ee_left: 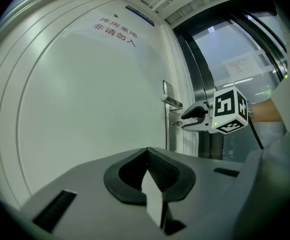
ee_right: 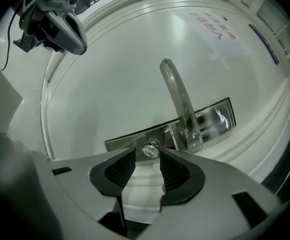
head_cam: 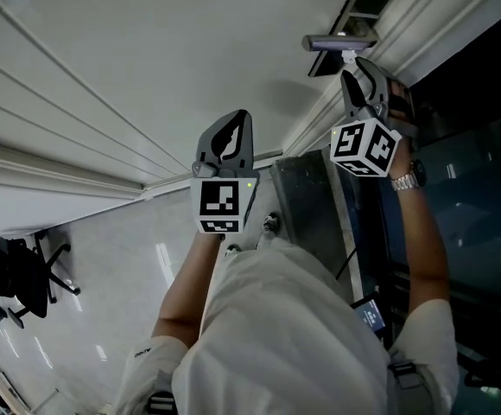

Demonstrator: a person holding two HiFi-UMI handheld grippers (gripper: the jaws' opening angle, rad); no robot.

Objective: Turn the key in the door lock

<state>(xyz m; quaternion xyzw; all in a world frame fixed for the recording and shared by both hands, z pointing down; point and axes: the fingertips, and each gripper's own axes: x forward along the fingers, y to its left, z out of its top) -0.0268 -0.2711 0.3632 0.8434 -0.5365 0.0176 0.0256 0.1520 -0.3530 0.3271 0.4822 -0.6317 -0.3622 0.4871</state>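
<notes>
This is looking like a corridor in an office building, just outside a storeroom. A white panelled door (ee_left: 85, 109) is carrying red Chinese lettering (ee_left: 115, 30) warning that it is a stockroom and closed to the uninvited. A steel lever handle (ee_right: 179, 104) is sticking out from a long lock plate (ee_right: 217, 115). Beside the door, a glass partition (ee_left: 220, 44) in a dark metal frame is showing a paper notice (ee_left: 242, 64) stuck to it. The pale polished floor (head_cam: 121, 258) is throwing back the ceiling lights, and a black office chair (head_cam: 26, 275) on castors is standing further along.
</notes>
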